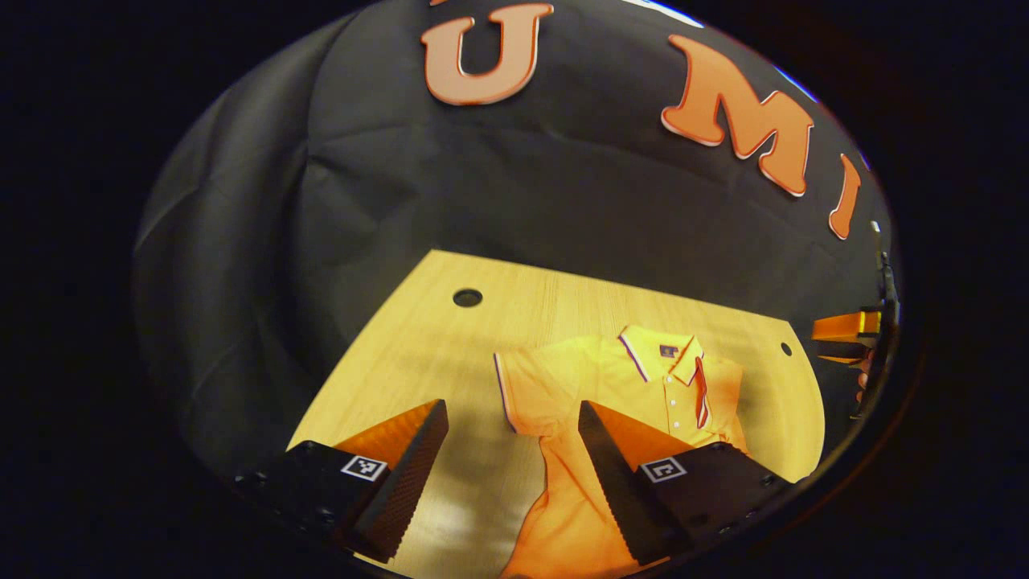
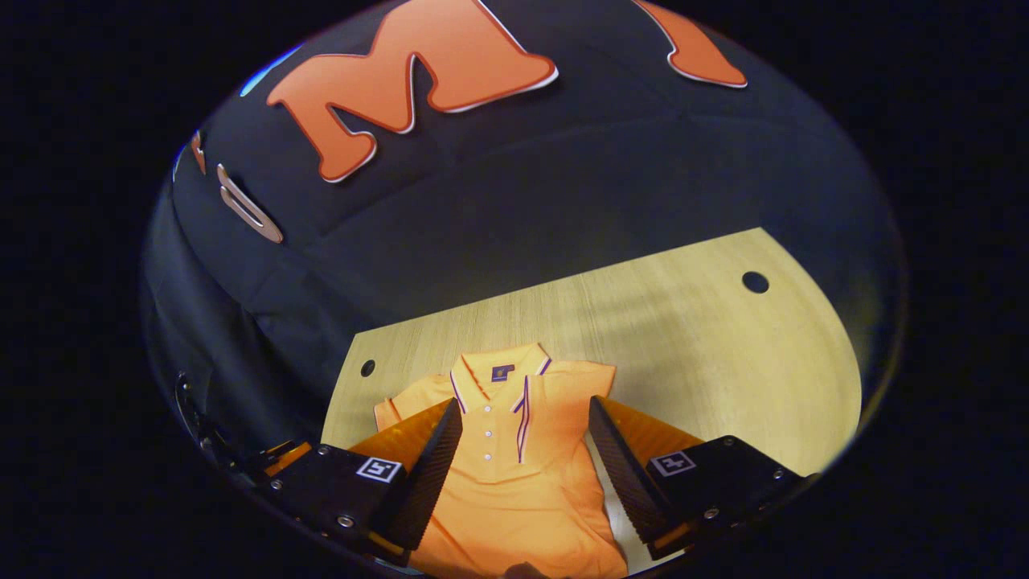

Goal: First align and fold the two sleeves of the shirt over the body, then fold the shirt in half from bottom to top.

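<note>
the wooden table (image 1: 418, 338) carries the orange polo shirt (image 2: 514, 450) flat and face up, collar toward the booth wall, so both hands can reach it from the hem end. its sleeves seem already tucked in over the body, though the fisheye makes that hard to judge. the left gripper (image 1: 514, 474) hovers low over the shirt's left edge, fingers spread and empty. the right gripper (image 2: 522, 474) hangs above the chest, likewise spread, holding nothing.
</note>
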`<state>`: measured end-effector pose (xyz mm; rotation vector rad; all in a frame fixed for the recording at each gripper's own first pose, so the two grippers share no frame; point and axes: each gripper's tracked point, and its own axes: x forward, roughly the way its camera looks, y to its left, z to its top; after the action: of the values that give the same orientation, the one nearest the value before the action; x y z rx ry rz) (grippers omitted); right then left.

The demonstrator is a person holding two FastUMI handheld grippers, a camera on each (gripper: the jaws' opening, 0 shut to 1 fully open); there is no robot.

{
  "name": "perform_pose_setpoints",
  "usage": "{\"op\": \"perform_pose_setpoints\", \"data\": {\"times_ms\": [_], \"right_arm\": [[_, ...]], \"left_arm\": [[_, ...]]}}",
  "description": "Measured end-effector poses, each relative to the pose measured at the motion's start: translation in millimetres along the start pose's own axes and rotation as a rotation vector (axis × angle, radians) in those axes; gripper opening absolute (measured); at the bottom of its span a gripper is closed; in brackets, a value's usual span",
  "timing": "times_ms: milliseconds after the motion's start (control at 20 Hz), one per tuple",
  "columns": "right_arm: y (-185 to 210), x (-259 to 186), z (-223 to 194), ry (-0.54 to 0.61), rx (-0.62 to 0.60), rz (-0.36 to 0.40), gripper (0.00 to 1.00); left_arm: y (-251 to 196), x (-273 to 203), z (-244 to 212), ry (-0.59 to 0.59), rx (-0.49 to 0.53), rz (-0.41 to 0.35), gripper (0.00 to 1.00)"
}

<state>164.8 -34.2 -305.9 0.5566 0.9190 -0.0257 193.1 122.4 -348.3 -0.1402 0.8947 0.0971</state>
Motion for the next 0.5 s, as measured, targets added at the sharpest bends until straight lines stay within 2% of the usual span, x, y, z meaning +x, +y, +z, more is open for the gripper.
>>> {"op": "perform_pose_setpoints", "data": {"times_ms": [100, 150, 300, 500], "right_arm": [[-13.4, -26.0, 5.7, -0.090, -0.040, -0.047, 0.97], [-26.6, -36.5, 3.8, -0.127, -0.066, -0.093, 0.97], [-57.5, -75.9, -11.4, -0.188, -0.106, -0.224, 0.98], [-80.5, -126.8, -35.3, -0.223, -0.081, -0.308, 0.98]], "left_arm": [[-3.4, 31.6, -1.8, 0.089, 0.005, 0.002, 0.98], [-4.0, 46.4, -10.7, 0.175, 0.010, 0.019, 0.98], [-15.3, 91.2, -29.9, 0.329, -0.009, -0.024, 0.96], [-21.7, 130.1, -35.9, 0.438, 0.009, -0.024, 0.95]]}}
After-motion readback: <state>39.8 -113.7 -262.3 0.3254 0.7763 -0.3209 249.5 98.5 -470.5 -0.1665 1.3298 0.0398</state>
